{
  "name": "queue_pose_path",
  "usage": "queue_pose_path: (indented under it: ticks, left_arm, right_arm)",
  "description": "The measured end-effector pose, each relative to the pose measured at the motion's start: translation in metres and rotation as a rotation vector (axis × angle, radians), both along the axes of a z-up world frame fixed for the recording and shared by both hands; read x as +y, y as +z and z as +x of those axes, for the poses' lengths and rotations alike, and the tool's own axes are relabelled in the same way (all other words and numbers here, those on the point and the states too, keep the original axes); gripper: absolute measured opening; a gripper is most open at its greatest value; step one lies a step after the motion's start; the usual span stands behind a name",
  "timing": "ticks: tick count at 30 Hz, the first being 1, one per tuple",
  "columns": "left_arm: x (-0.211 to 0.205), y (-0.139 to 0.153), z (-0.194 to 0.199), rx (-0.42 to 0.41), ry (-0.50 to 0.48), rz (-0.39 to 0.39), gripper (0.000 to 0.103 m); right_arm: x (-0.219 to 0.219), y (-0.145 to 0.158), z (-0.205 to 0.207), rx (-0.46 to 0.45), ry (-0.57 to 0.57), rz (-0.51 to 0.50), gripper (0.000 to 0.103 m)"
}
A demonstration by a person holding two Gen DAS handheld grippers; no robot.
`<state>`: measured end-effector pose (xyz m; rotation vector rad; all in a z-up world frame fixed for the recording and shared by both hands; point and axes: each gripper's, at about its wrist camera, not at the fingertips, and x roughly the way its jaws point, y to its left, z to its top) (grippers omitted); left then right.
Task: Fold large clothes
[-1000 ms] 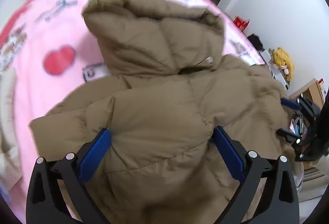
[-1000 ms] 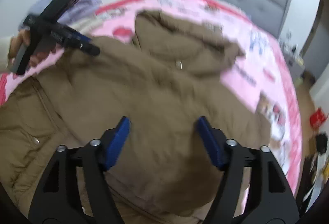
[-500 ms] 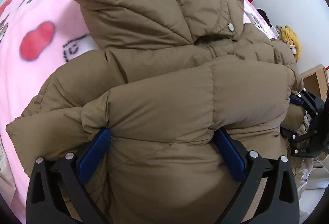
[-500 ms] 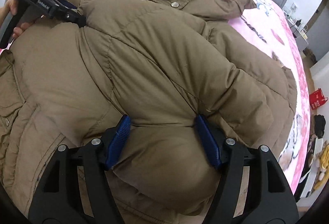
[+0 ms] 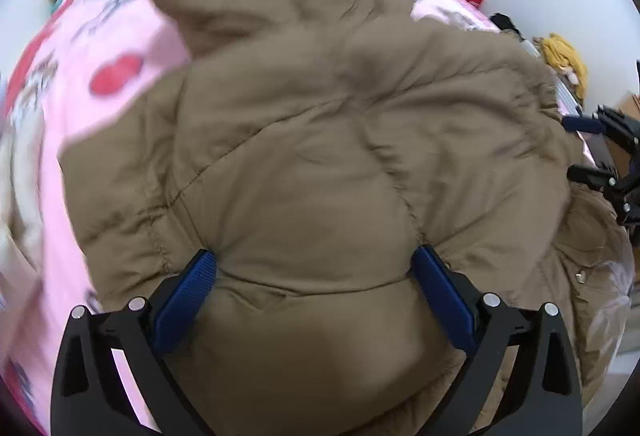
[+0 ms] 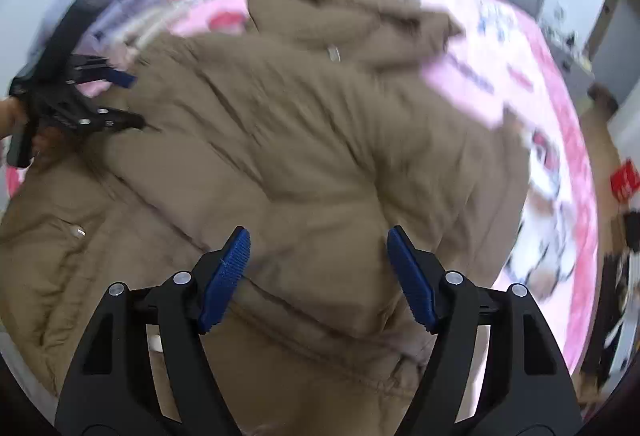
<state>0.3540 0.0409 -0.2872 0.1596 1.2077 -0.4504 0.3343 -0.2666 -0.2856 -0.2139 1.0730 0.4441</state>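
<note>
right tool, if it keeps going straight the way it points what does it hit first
Most likely the brown puffer jacket: the right tool points down at its folded bulk, jaws opening, padding bulging between the pads. Depth is unclear, but nothing else lies in that line.

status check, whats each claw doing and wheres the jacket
Left claw wide, clamped on puffy fold. Right claw opening, fabric bulging between pads. Brown jacket bunched on pink bedspread. Nothing blocking.
</note>
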Motion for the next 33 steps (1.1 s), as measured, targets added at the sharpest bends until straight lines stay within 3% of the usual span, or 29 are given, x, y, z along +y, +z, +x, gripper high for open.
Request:
queue_pose_path:
  ticks: [4, 12, 18, 20, 22, 27, 33]
  left_arm:
    - [0.002, -0.013, 0.009, 0.018, 0.043, -0.033, 0.099]
    - [0.002, -0.025, 0.020, 0.075, 0.020, -0.016, 0.099]
    - [0.003, -0.007, 0.008, 0.038, 0.057, -0.006, 0.098]
    - [0.006, 0.008, -0.012, 0.021, 0.067, -0.007, 0.098]
    - [0.015, 0.031, -0.045, -0.036, 0.067, -0.002, 0.098]
    - [0.043, 0.061, -0.141, -0.056, 0.104, 0.018, 0.098]
    - [0.073, 0.051, -0.226, 0.019, 0.197, 0.021, 0.098]
  right_arm:
    - [0.006, -0.027, 0.005, -0.005, 0.038, -0.090, 0.065]
    - [0.011, -0.040, 0.019, 0.053, 0.016, -0.123, 0.065]
    - [0.001, -0.014, 0.002, 0.004, 0.002, -0.065, 0.071]
    - [-0.009, 0.007, -0.018, -0.061, -0.004, -0.020, 0.076]
    - [-0.021, 0.028, -0.045, -0.112, -0.027, 0.006, 0.092]
    - [-0.055, 0.057, -0.125, -0.085, -0.164, 0.001, 0.093]
    - [-0.082, 0.057, -0.224, -0.039, -0.396, -0.055, 0.093]
